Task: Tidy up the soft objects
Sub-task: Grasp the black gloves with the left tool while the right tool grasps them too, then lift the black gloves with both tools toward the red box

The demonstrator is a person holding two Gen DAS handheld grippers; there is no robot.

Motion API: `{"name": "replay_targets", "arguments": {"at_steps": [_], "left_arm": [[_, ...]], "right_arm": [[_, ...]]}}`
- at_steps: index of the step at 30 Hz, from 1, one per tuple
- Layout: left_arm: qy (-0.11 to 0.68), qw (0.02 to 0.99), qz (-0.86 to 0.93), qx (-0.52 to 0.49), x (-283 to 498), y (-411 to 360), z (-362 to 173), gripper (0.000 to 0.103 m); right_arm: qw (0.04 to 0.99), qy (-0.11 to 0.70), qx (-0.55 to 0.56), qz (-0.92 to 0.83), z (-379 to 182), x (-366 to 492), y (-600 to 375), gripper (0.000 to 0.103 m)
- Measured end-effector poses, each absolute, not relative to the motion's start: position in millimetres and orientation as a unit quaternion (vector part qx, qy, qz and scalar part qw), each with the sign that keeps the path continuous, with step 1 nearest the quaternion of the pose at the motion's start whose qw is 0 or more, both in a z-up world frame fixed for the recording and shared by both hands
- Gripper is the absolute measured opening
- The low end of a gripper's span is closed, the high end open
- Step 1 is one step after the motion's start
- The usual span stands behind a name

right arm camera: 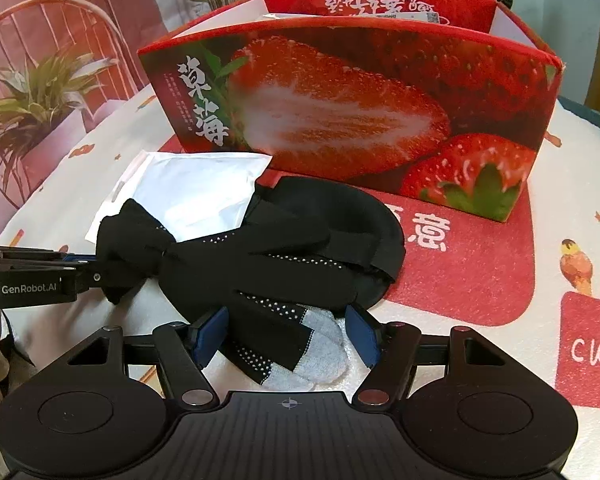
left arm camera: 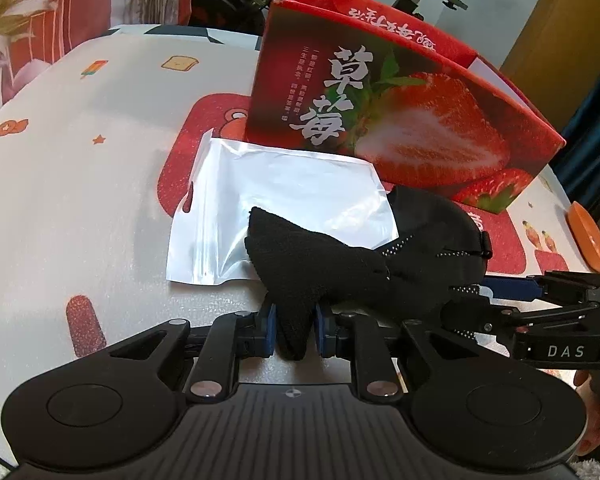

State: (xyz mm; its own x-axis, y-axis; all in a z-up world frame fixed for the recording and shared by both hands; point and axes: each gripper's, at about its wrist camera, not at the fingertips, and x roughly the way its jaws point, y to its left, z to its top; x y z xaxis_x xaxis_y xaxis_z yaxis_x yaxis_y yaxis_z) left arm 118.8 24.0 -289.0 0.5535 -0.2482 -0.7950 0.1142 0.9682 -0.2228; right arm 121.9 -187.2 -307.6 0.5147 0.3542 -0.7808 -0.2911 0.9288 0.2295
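A black sock [right arm camera: 260,272] with white grip dots and a grey toe [right arm camera: 324,352] lies on the printed tablecloth, partly over a black rounded soft piece [right arm camera: 340,208]. My left gripper [left arm camera: 296,328] is shut on the sock's bunched black end [left arm camera: 292,264]; it enters the right wrist view from the left edge [right arm camera: 88,268]. My right gripper [right arm camera: 288,336] straddles the grey-toed end, blue pads [right arm camera: 212,332] close at either side but not clearly pressing. The right gripper [left arm camera: 472,304] comes in from the right in the left wrist view.
A silver pouch [left arm camera: 280,208] lies flat behind the sock. An open red strawberry box [right arm camera: 340,112] stands just beyond it. An orange disc [left arm camera: 592,240] sits at the table's right edge. A hand [left arm camera: 596,420] holds the right gripper's handle.
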Motion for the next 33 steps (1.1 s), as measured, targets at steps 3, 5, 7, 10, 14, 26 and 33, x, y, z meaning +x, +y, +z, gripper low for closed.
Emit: {"name": "replay_targets", "arguments": {"at_steps": [3,5,7,10,14,26,33], "left_arm": [[0.463,0.877,-0.104,-0.076,119,24,-289,0.018],[0.464,0.876,-0.106,-0.078,118,25,-288,0.018],[0.467,0.874,-0.107,-0.083,118,26,-288,0.018],[0.471,0.871,-0.108,-0.090,117,28,-289,0.018],[0.468,0.873,-0.107,-0.087,115,27,-286,0.018],[0.432,0.889,-0.132,-0.076,107,26,-256,0.016],[0.383,0.905,-0.164,-0.089,104,34,-218,0.016]], "right_arm": [[0.870,0.456,0.031,0.185,-308,121,-187,0.056],[0.868,0.458,0.034,0.189,-308,121,-188,0.054],[0.866,0.461,0.030,0.193,-307,120,-187,0.054],[0.865,0.461,0.025,0.199,-307,118,-184,0.054],[0.861,0.462,0.029,0.210,-306,117,-184,0.035],[0.871,0.427,0.062,0.235,-287,110,-194,0.011],[0.877,0.402,0.101,0.244,-262,114,-208,0.011]]}}
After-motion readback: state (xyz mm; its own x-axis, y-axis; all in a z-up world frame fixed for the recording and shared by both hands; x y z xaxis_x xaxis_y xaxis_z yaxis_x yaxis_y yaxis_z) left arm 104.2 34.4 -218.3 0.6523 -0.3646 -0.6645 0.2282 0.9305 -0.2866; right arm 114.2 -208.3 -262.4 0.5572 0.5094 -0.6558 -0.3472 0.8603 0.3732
